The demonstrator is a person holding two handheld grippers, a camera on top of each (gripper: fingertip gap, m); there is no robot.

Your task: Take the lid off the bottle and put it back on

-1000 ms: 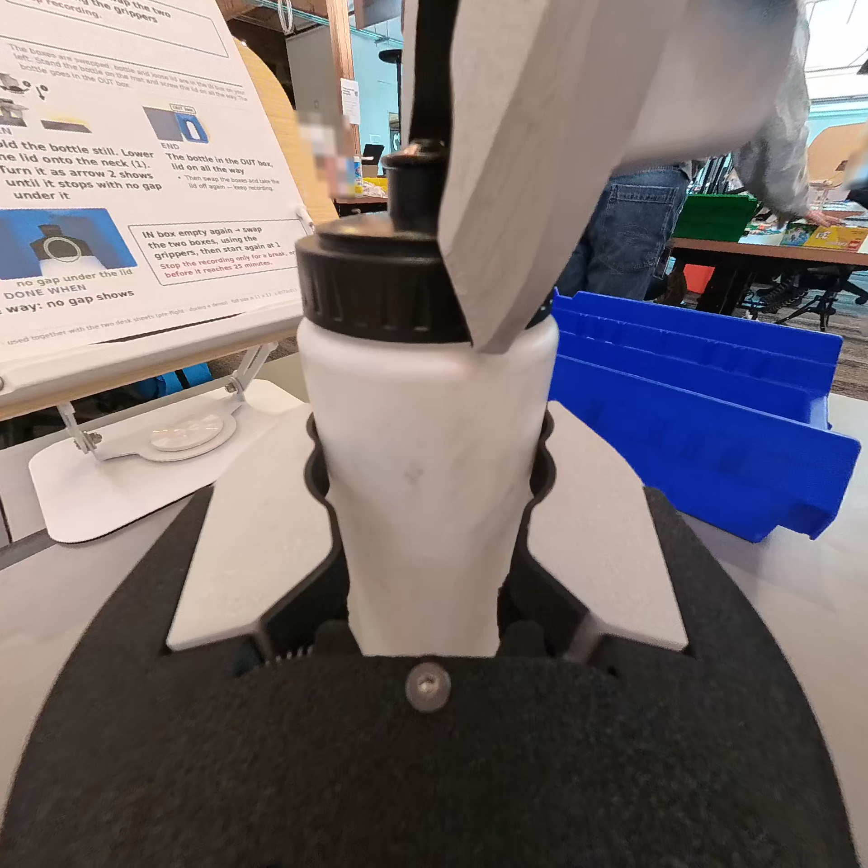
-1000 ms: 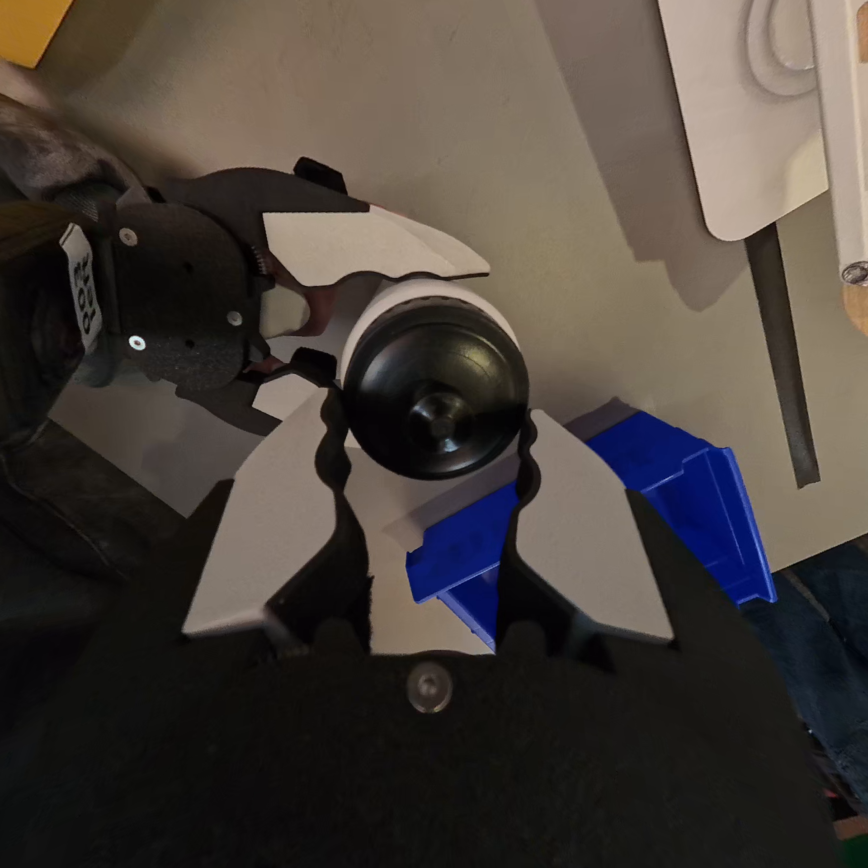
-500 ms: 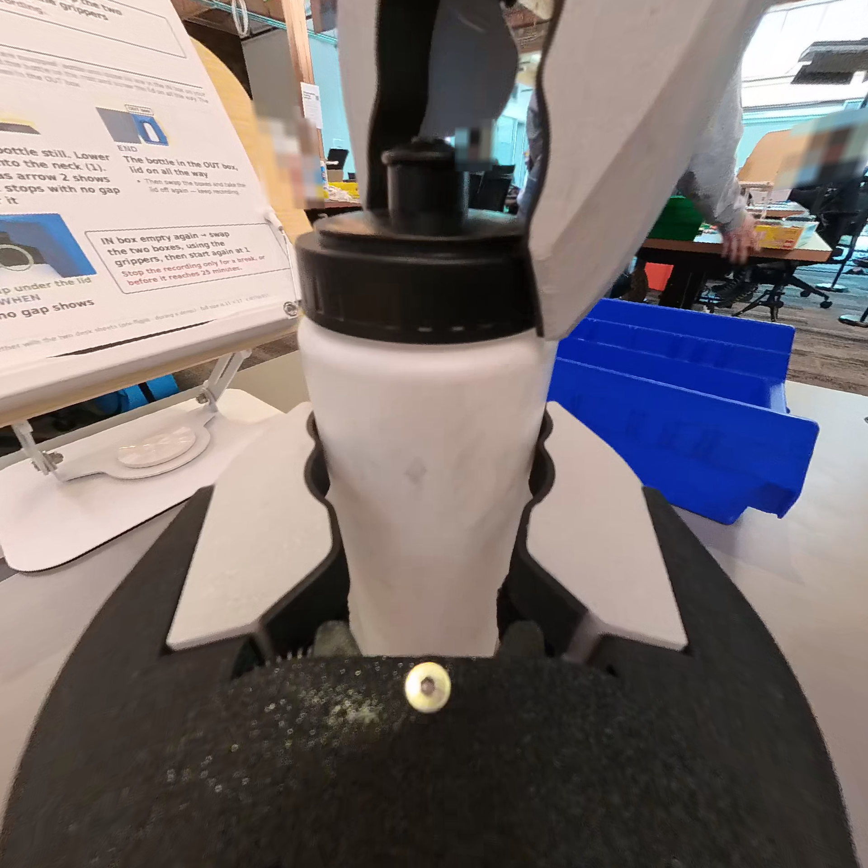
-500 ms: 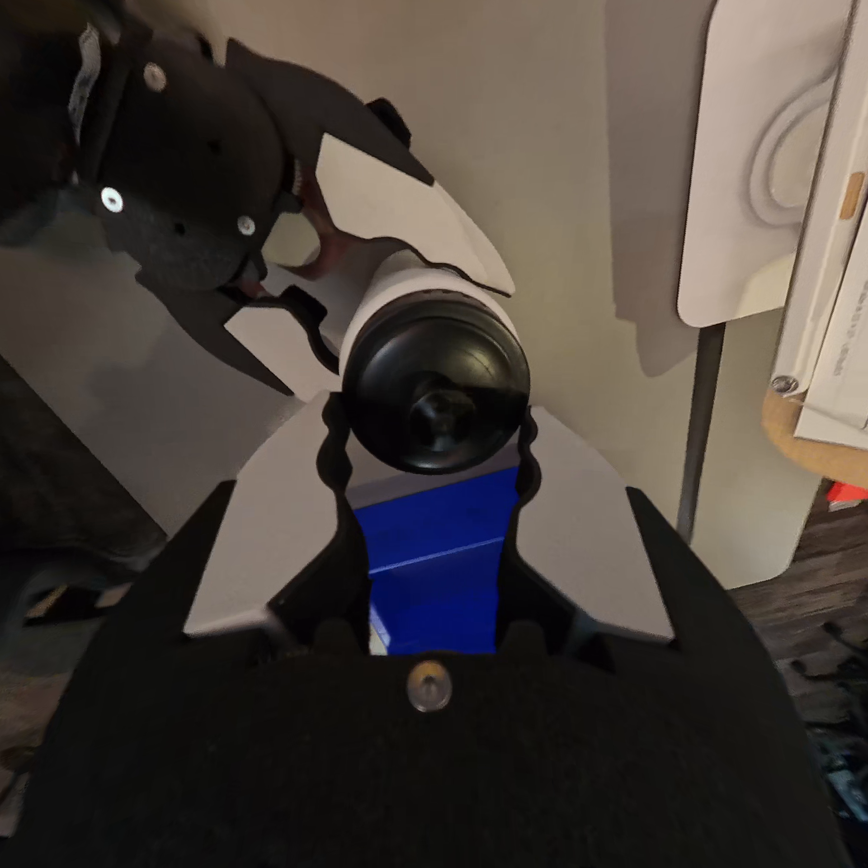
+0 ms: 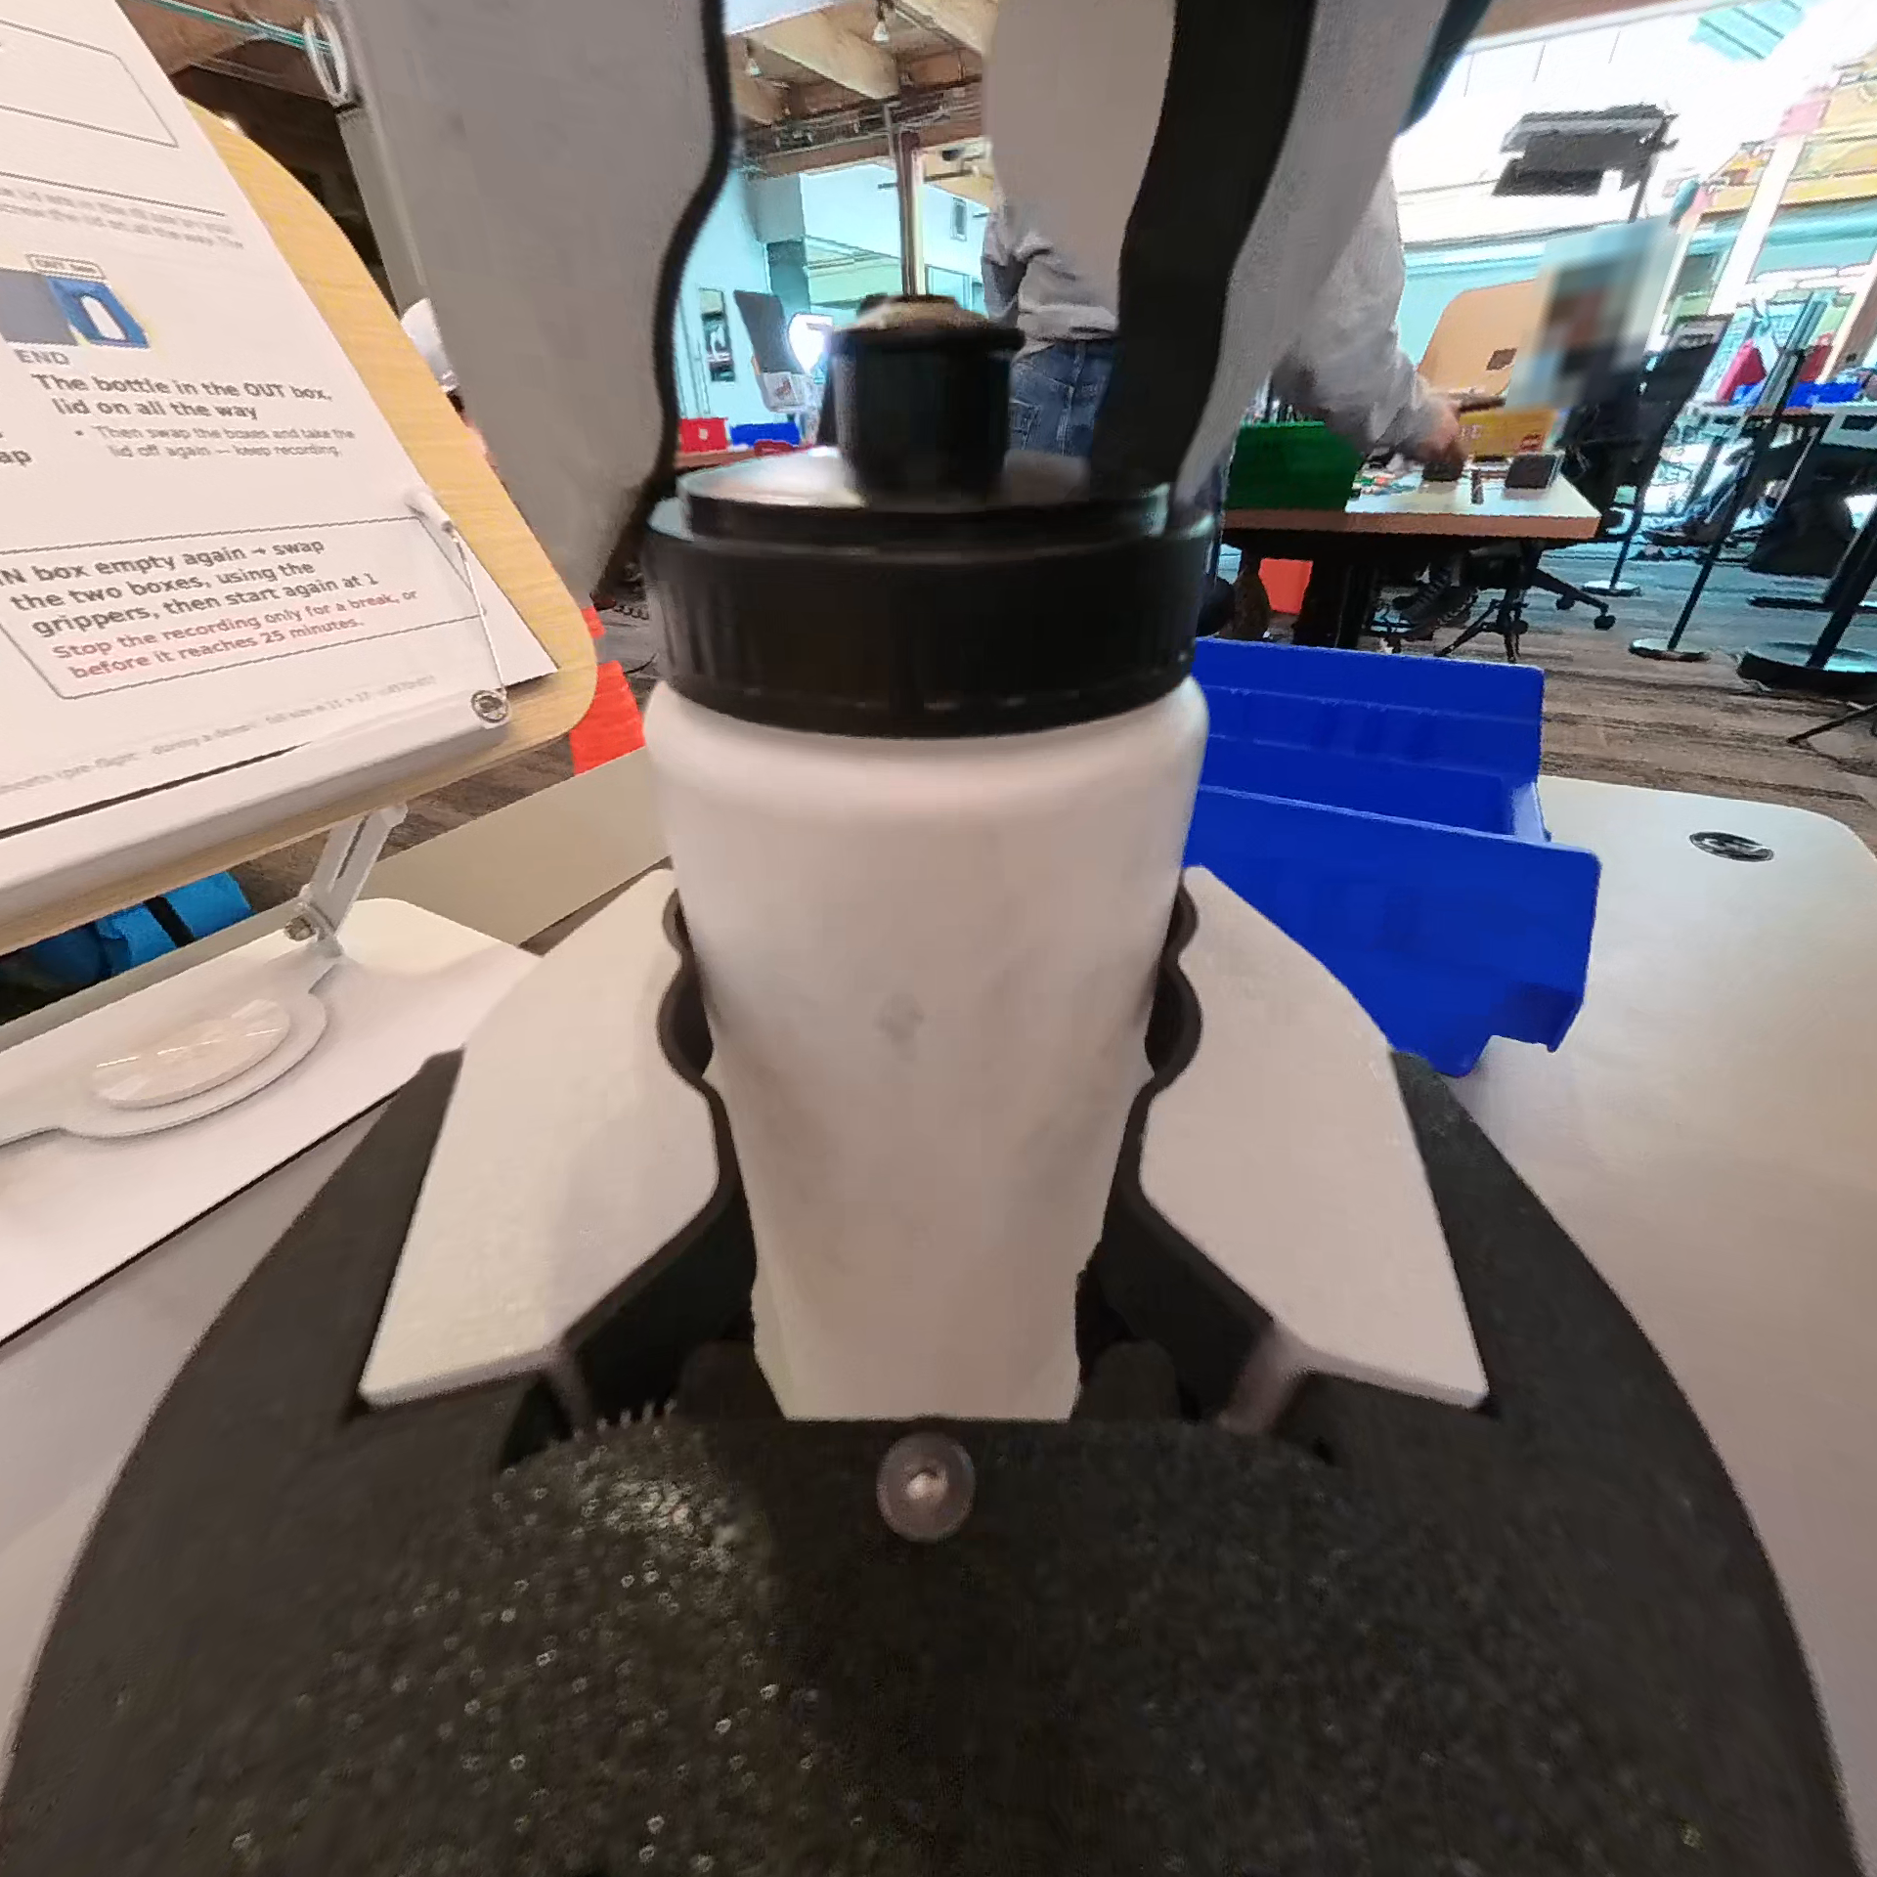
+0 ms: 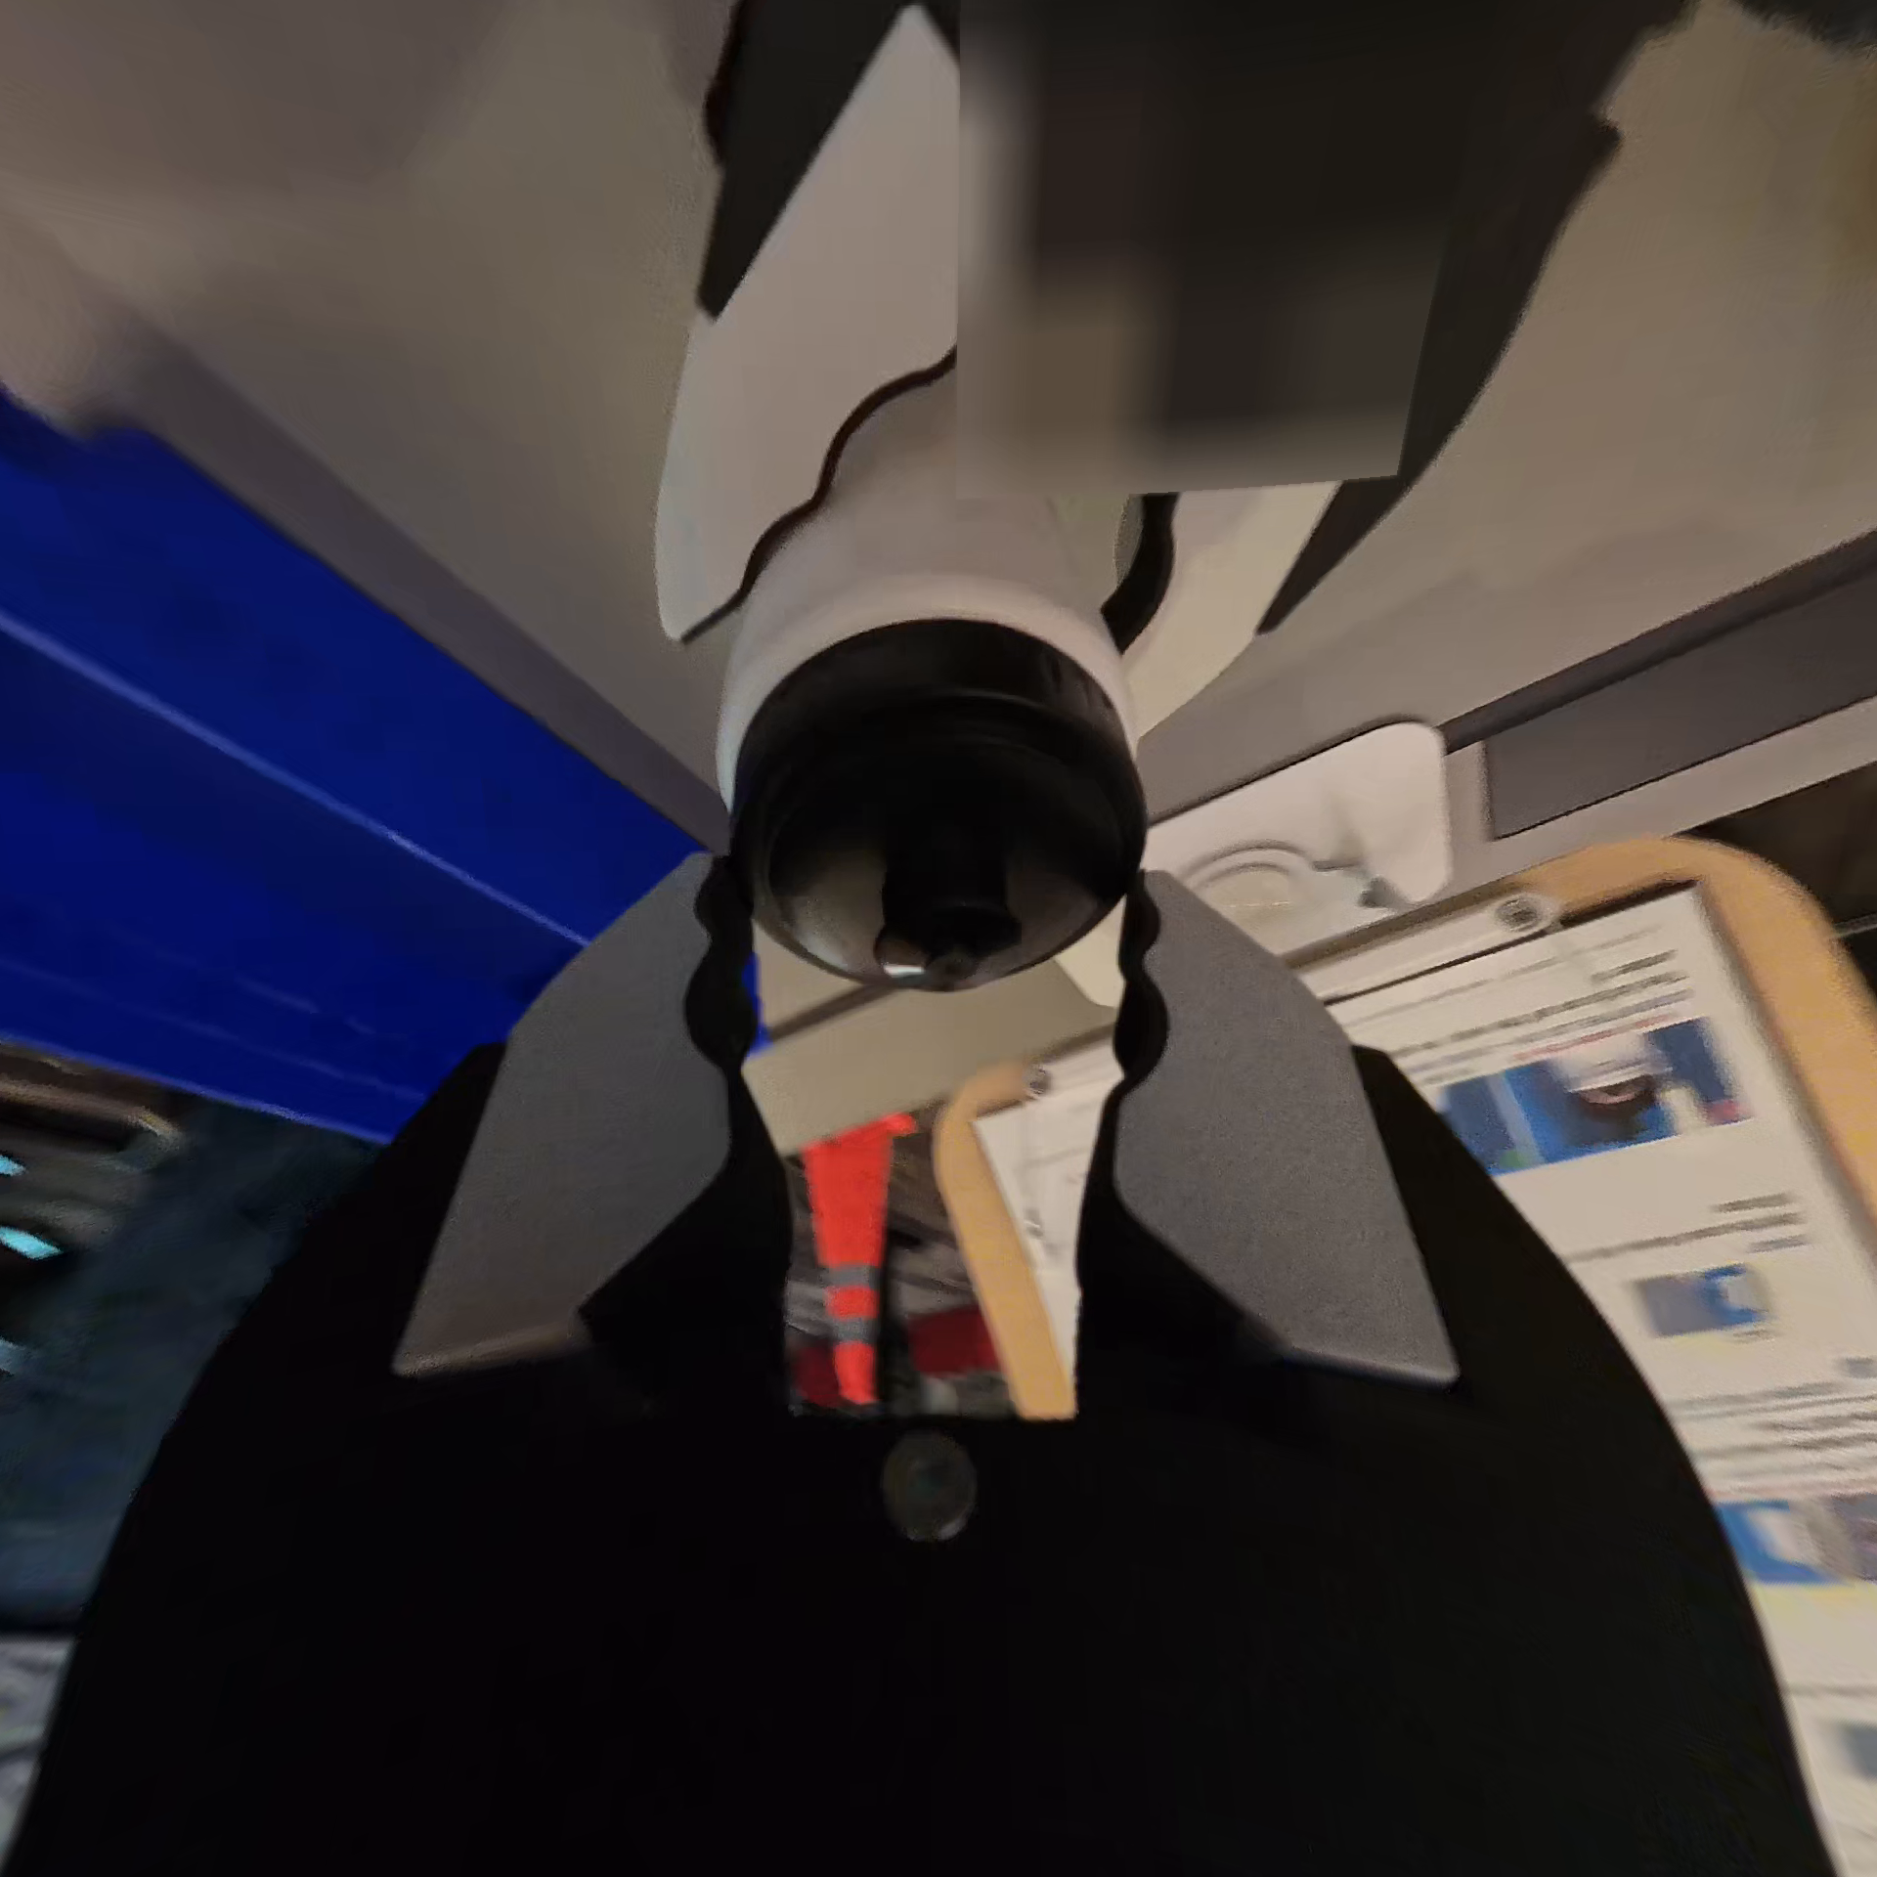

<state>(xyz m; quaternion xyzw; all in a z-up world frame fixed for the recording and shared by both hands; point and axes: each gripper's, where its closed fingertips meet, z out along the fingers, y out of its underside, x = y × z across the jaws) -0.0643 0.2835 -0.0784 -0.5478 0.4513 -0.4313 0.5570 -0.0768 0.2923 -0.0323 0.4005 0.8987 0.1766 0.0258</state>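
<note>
A white bottle (image 5: pixel 929 965) with a black ribbed lid (image 5: pixel 924 620) and spout stands upright between the fingers of my left gripper (image 5: pixel 926 904), which is shut on its body. My right gripper comes down from above; its fingers (image 5: pixel 538 254) flank the lid on the left and right. In the right wrist view my right gripper (image 6: pixel 929 879) is shut on the lid (image 6: pixel 934 813), fingertips touching its sides. The bottle's white shoulder (image 6: pixel 914 620) shows behind it, with a finger (image 6: pixel 752 427) of the left gripper beside it. No gap shows under the lid.
A blue bin (image 5: pixel 1371 813) lies on the grey table to the right of the bottle, also in the right wrist view (image 6: pixel 254 762). An instruction sheet on a wooden stand (image 5: pixel 203 508) stands to the left. A person stands at a far table.
My right gripper has turned around the lid while holding it, so its fingers now flank the lid left and right. The left gripper keeps the bottle still.
</note>
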